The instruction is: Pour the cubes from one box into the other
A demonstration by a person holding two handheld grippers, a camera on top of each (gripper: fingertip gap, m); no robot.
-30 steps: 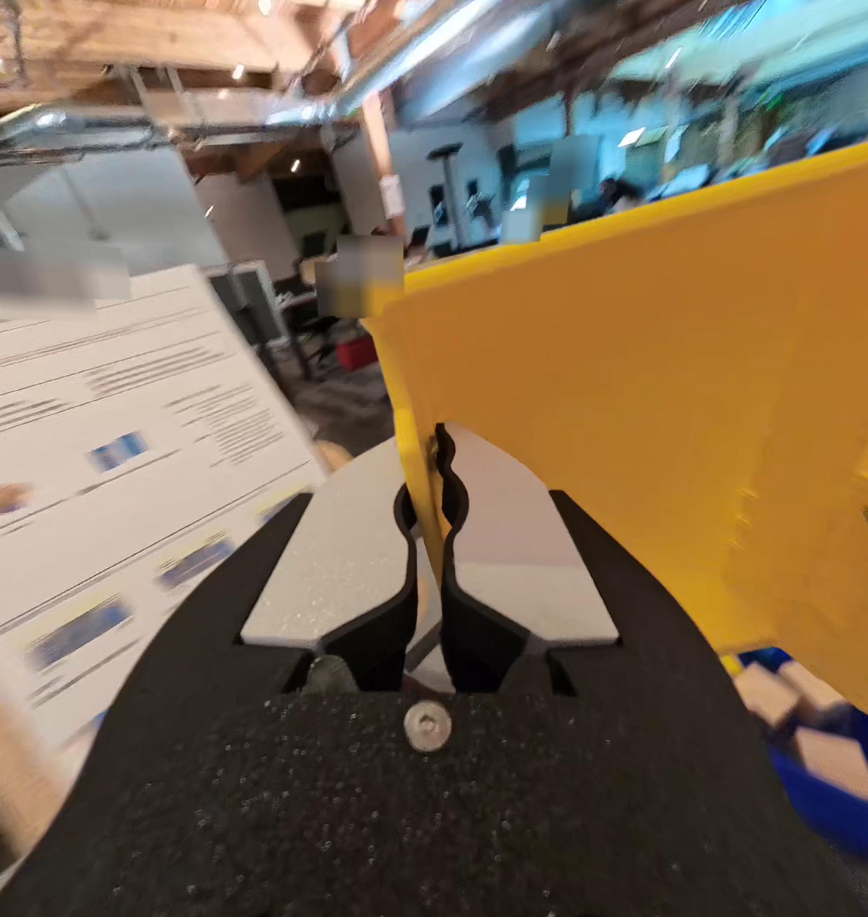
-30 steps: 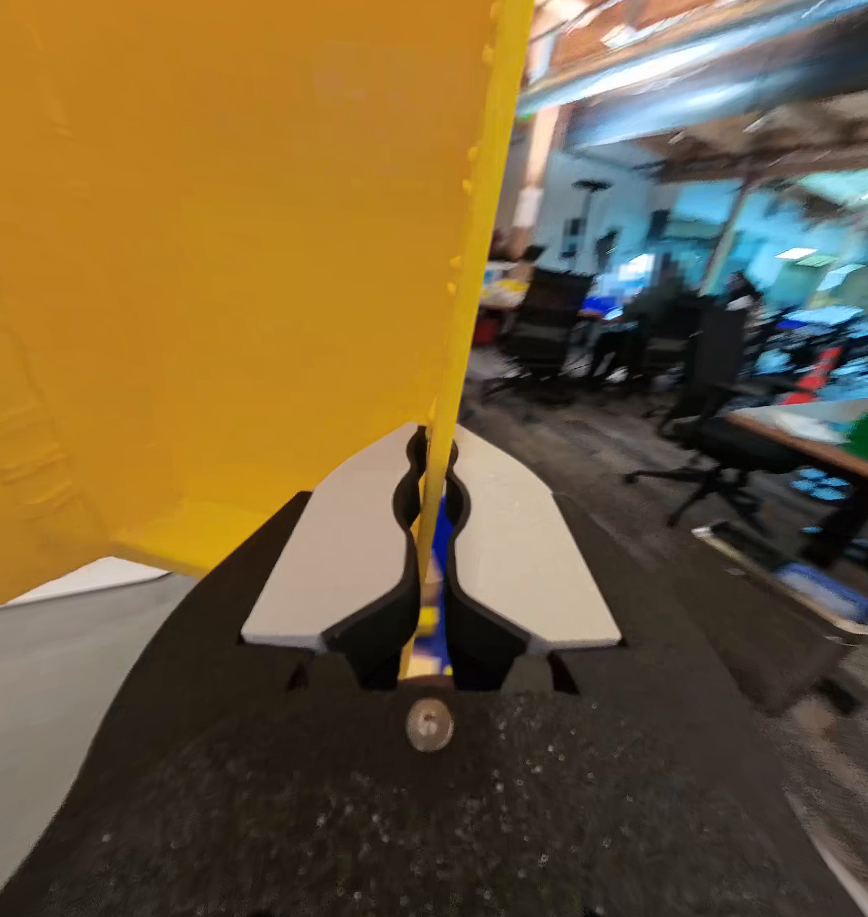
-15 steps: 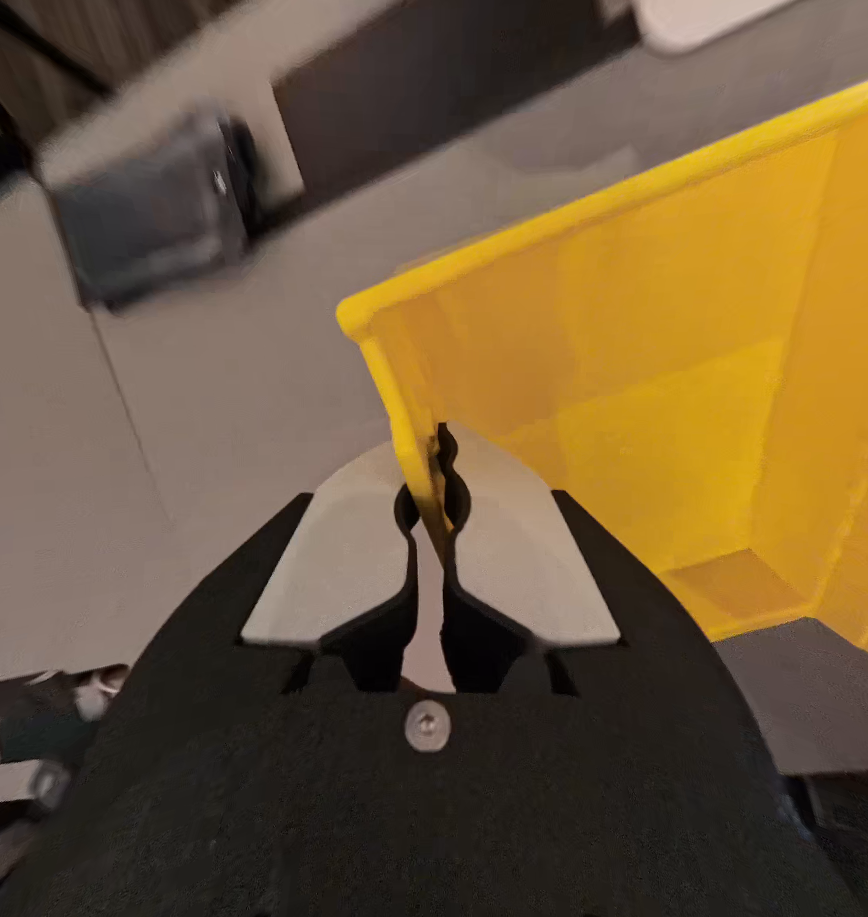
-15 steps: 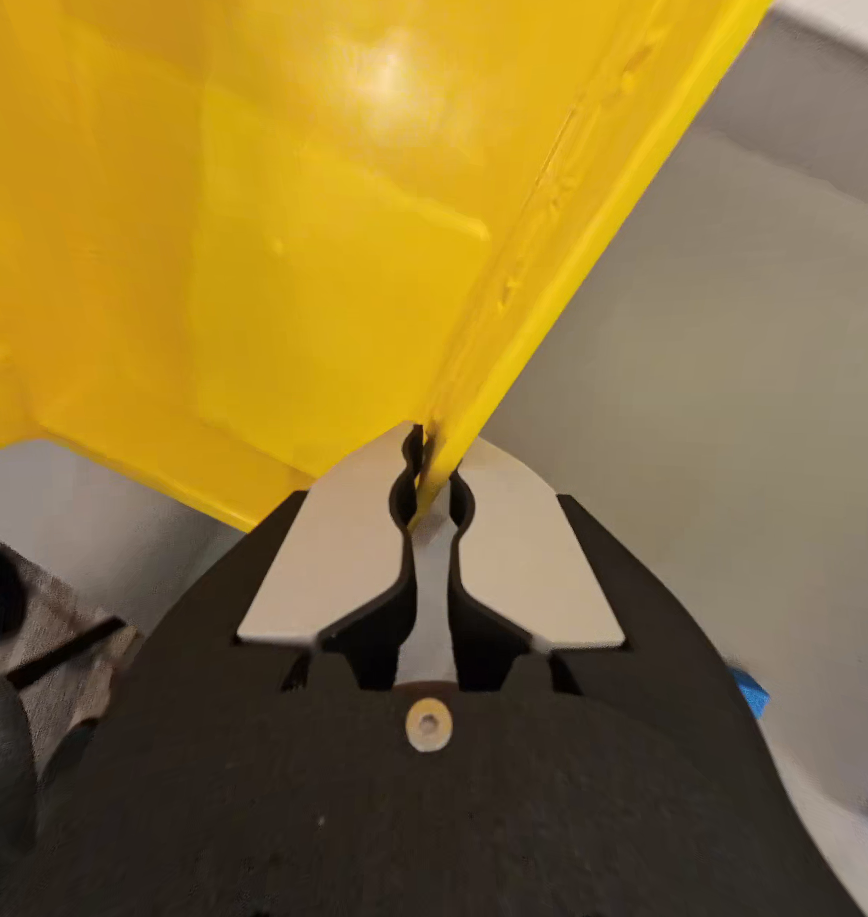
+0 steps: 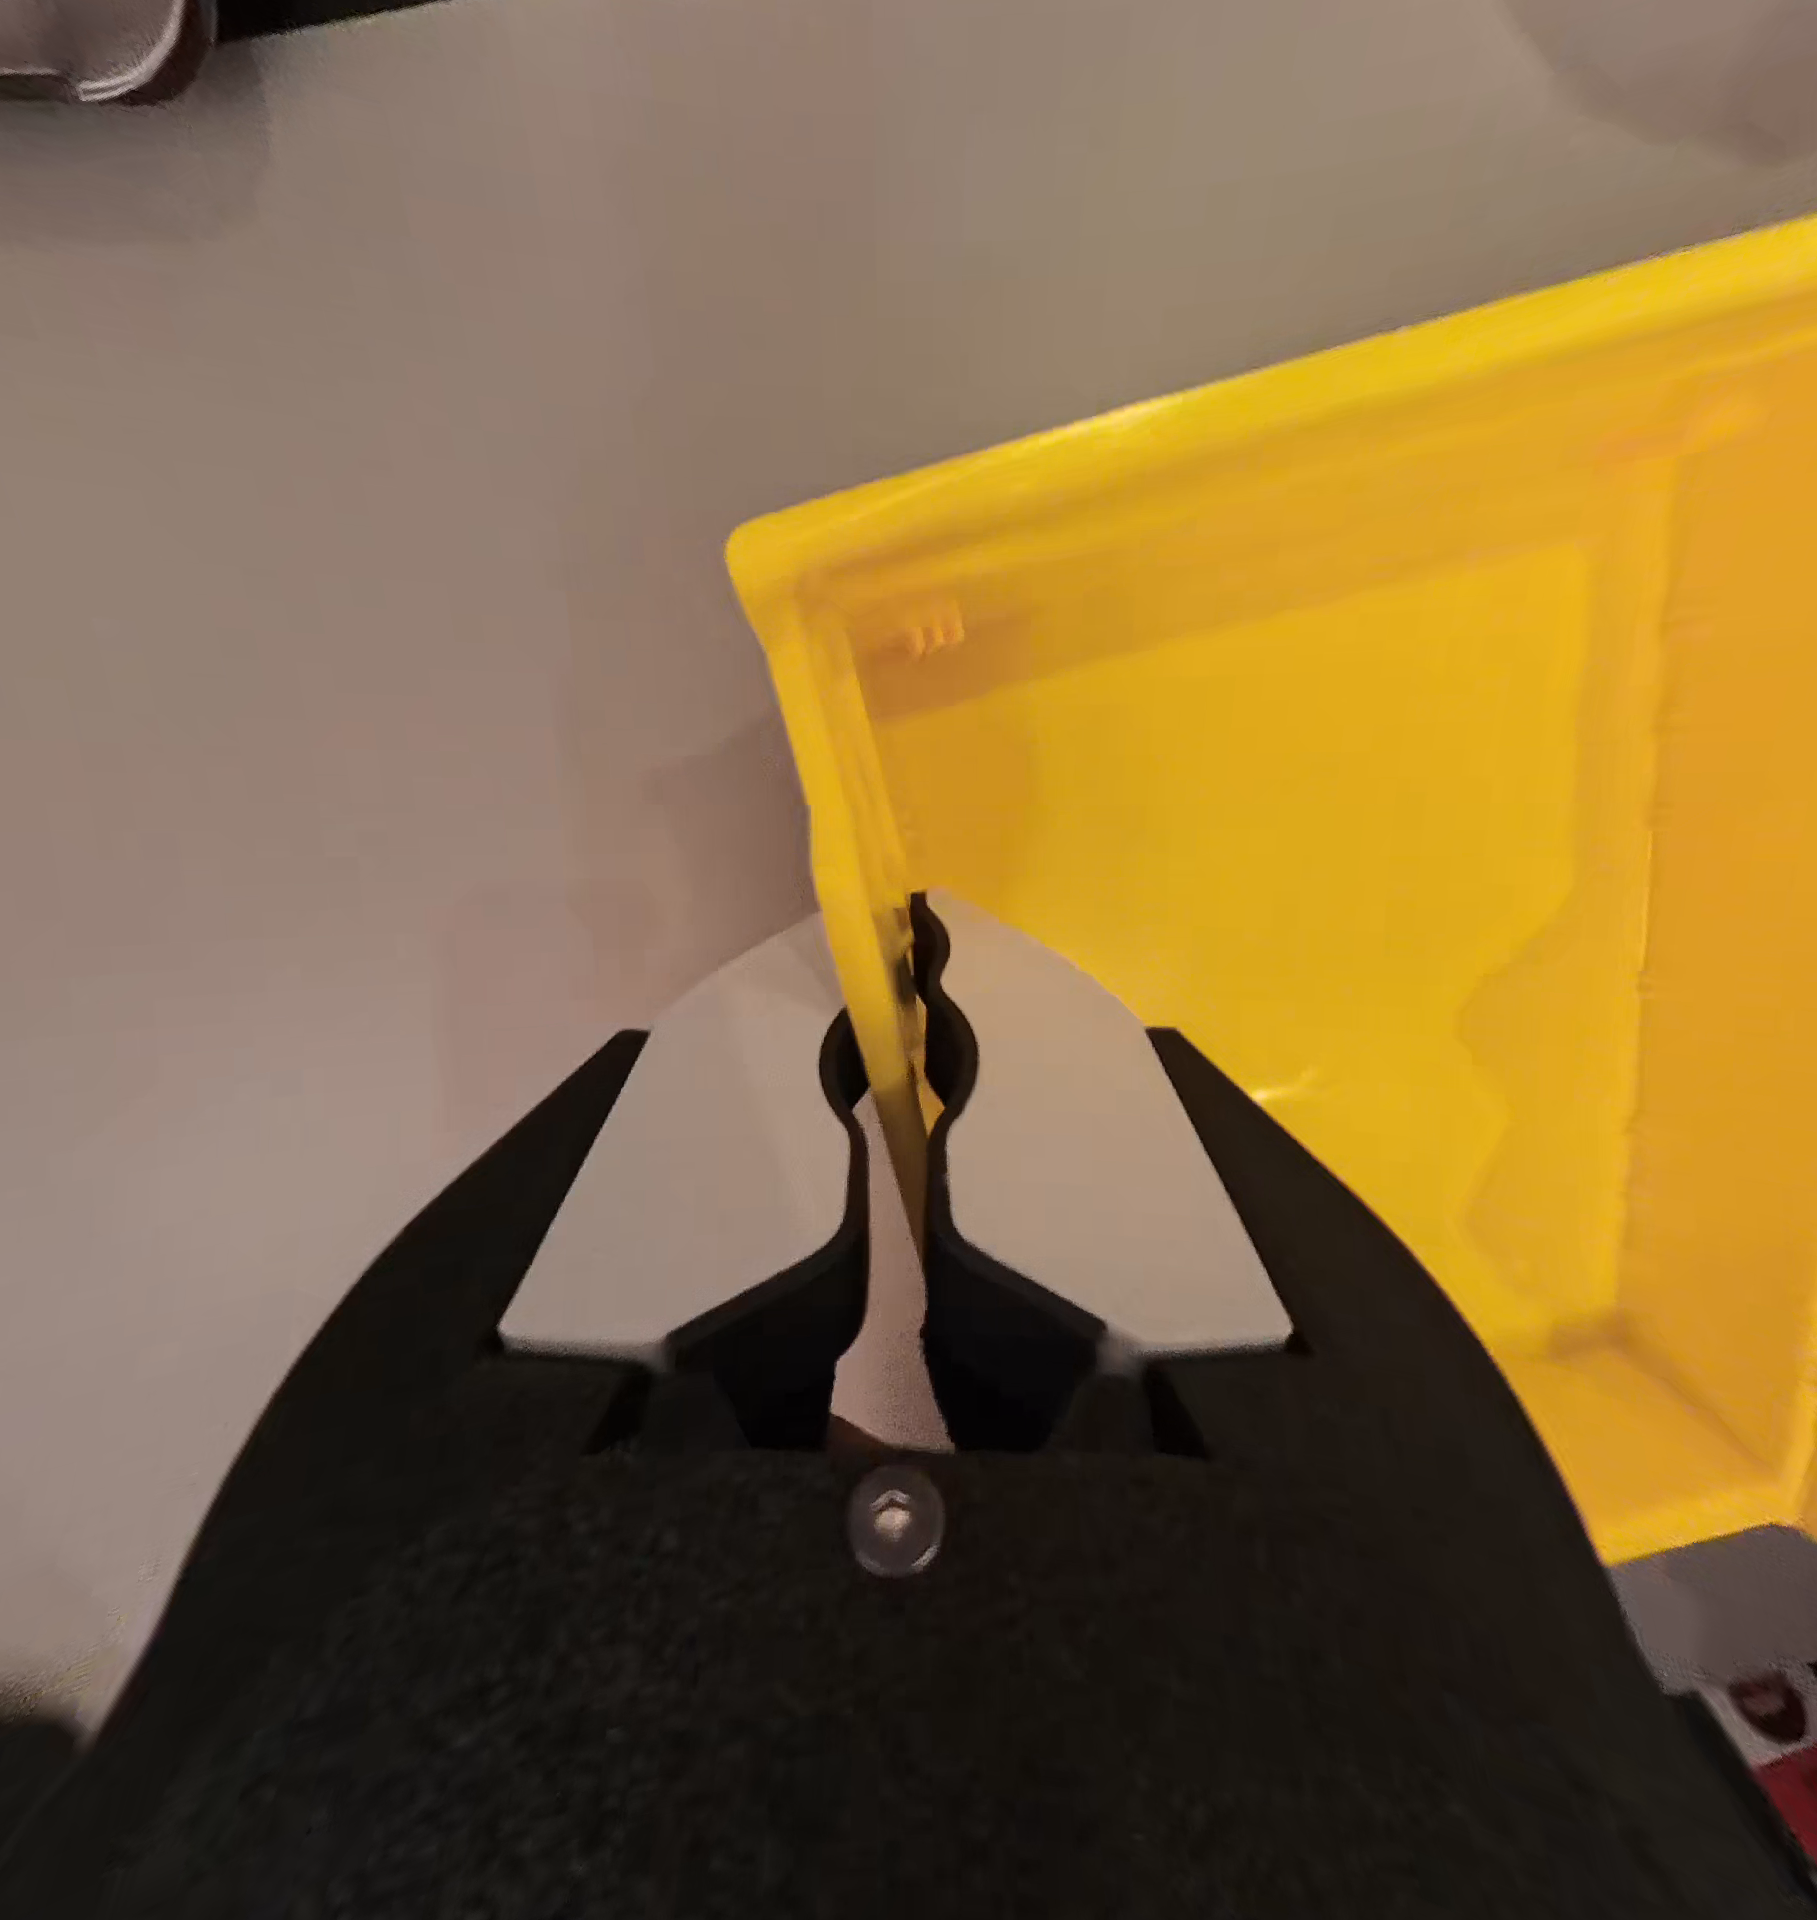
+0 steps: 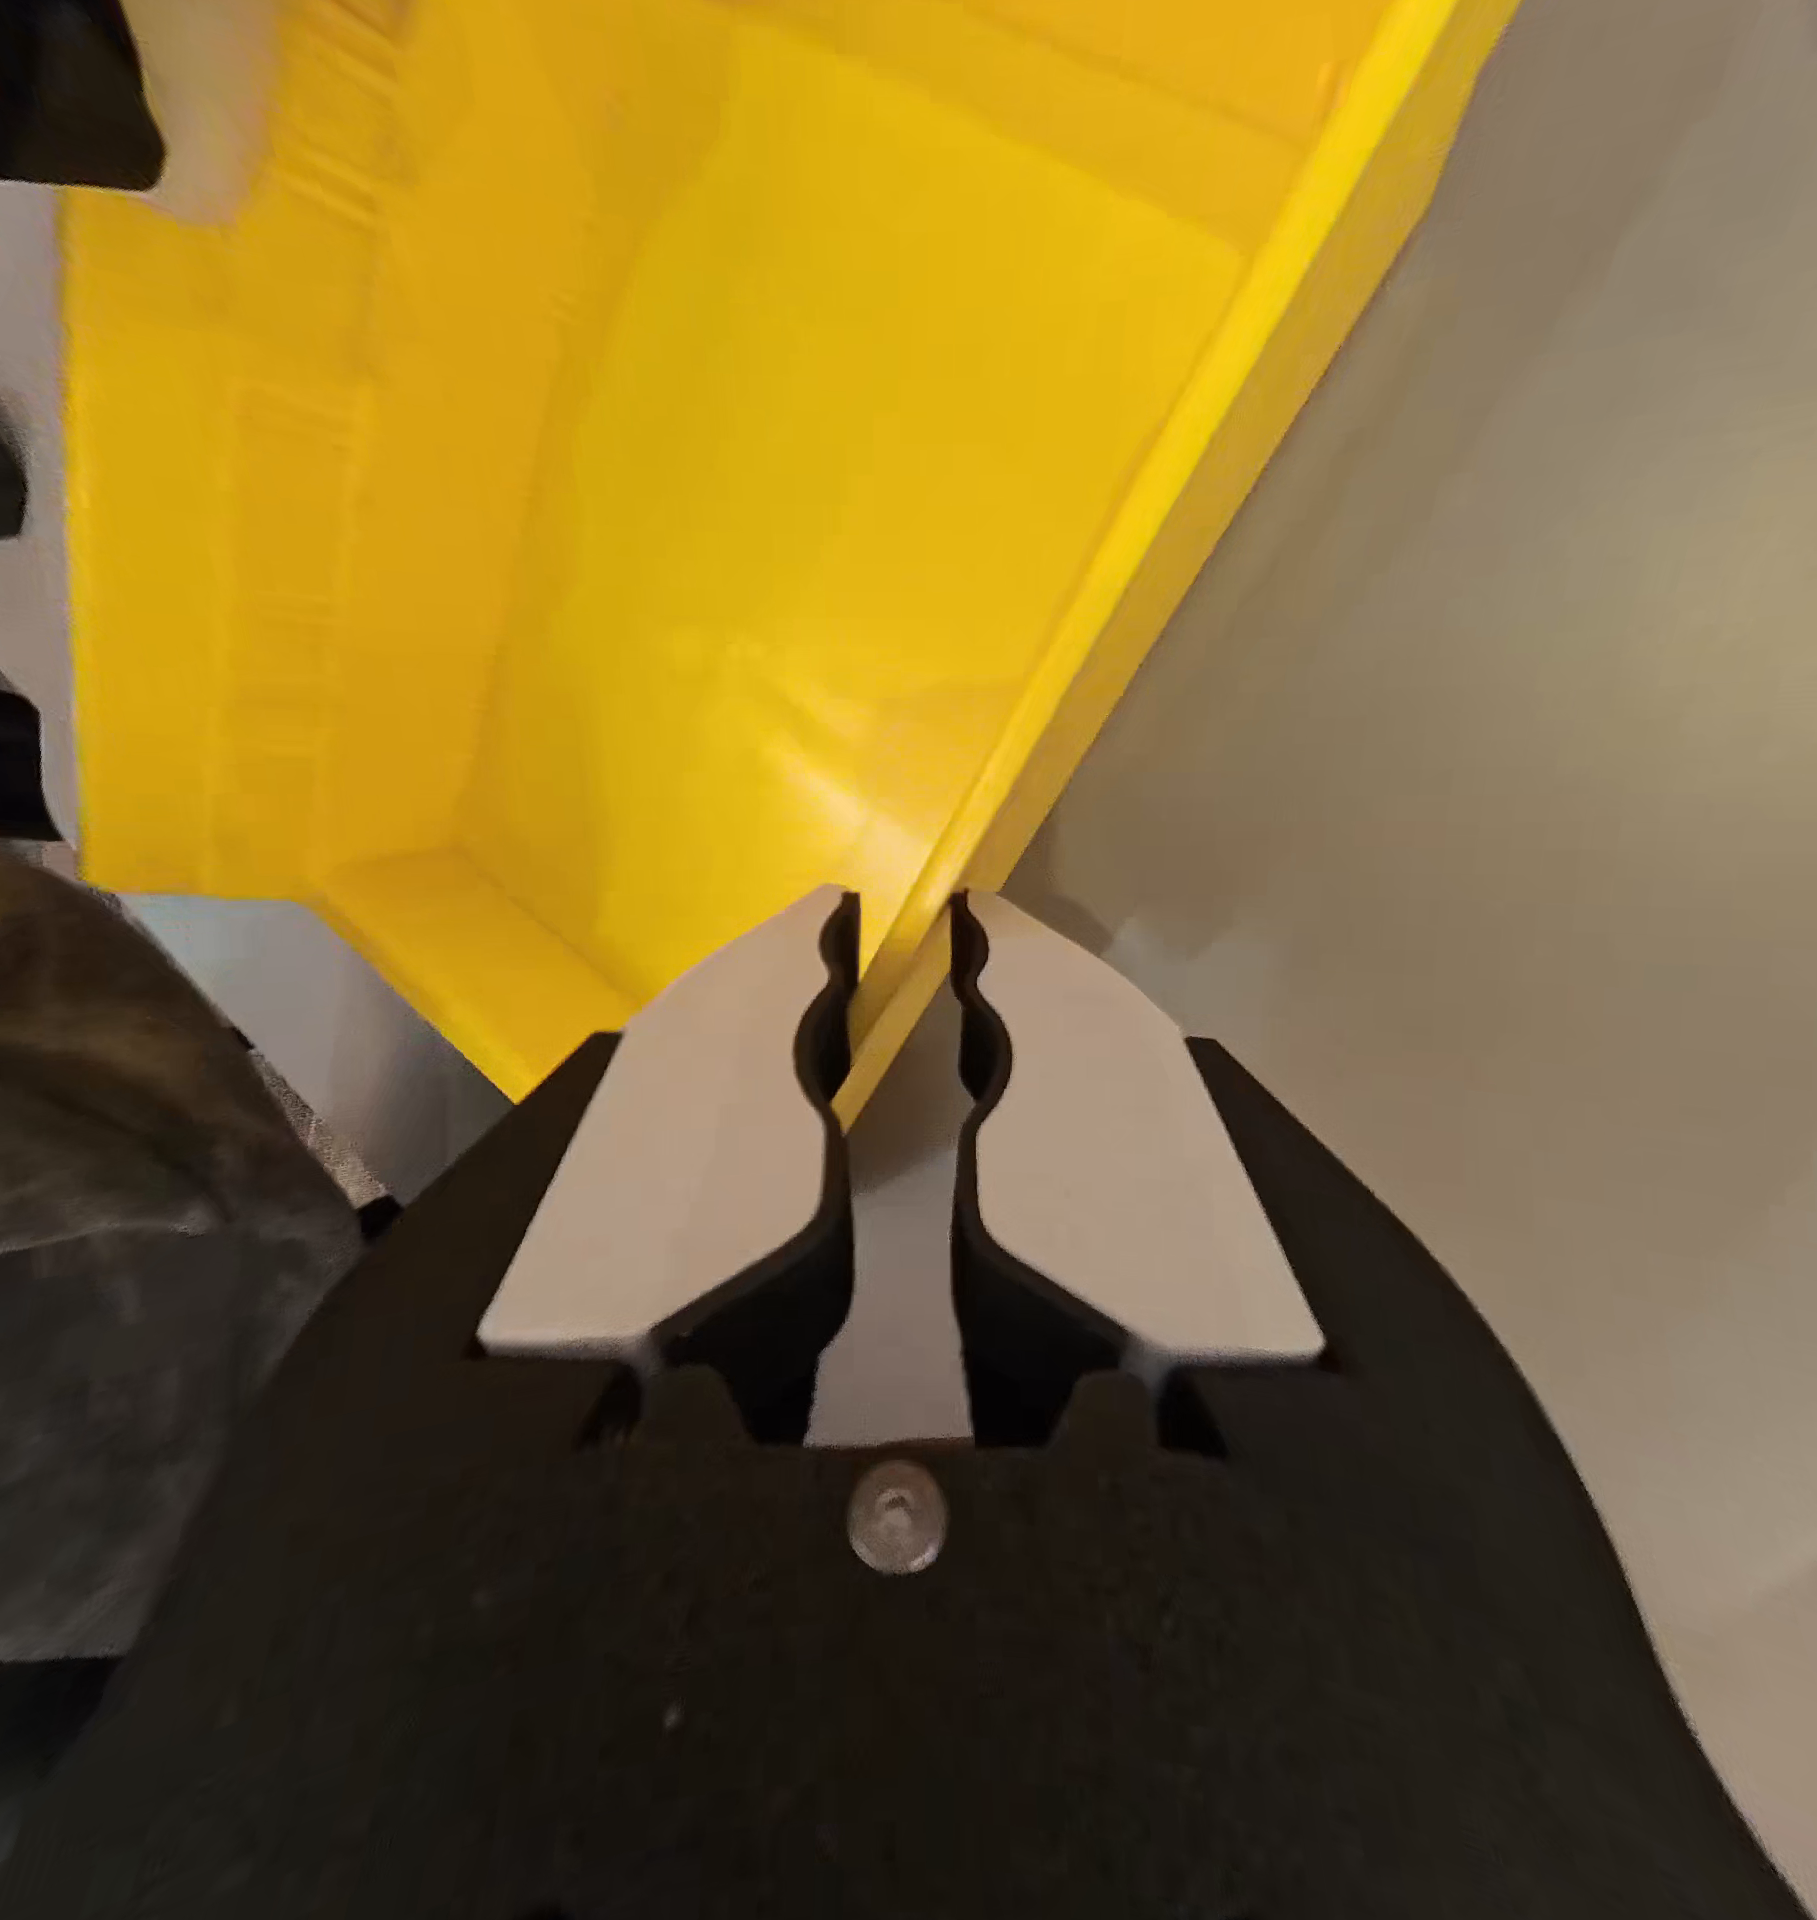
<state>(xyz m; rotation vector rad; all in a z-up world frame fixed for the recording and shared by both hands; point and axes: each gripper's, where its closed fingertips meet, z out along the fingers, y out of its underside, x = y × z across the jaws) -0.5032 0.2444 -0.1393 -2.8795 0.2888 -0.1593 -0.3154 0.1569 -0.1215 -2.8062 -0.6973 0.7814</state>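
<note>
Yellow box (image 5: 1299, 883) sits open side up on the grey counter (image 5: 364, 520); inside shows bare floor and walls, no cubes visible in either view. Cannot tell if it rests flat or is just above the surface. Its right part is cut off in the left wrist view, its far end cut off in the right wrist view.

Left gripper (image 5: 899, 935): jaws pinching the box's left wall just behind the rim corner. Right gripper (image 6: 904, 904): jaws slightly spread, the box's right rim (image 6: 1195, 520) runs through the gap, touching the left finger, clear of the right one.

Second box not in frame.

Lower right corner of the left wrist view: a red, white and black printed item (image 5: 1808, 1766), blurred, cut off, unreadable. Left edge of the right wrist view: dark blurred shapes (image 6: 104, 1247), can't identify them.
</note>
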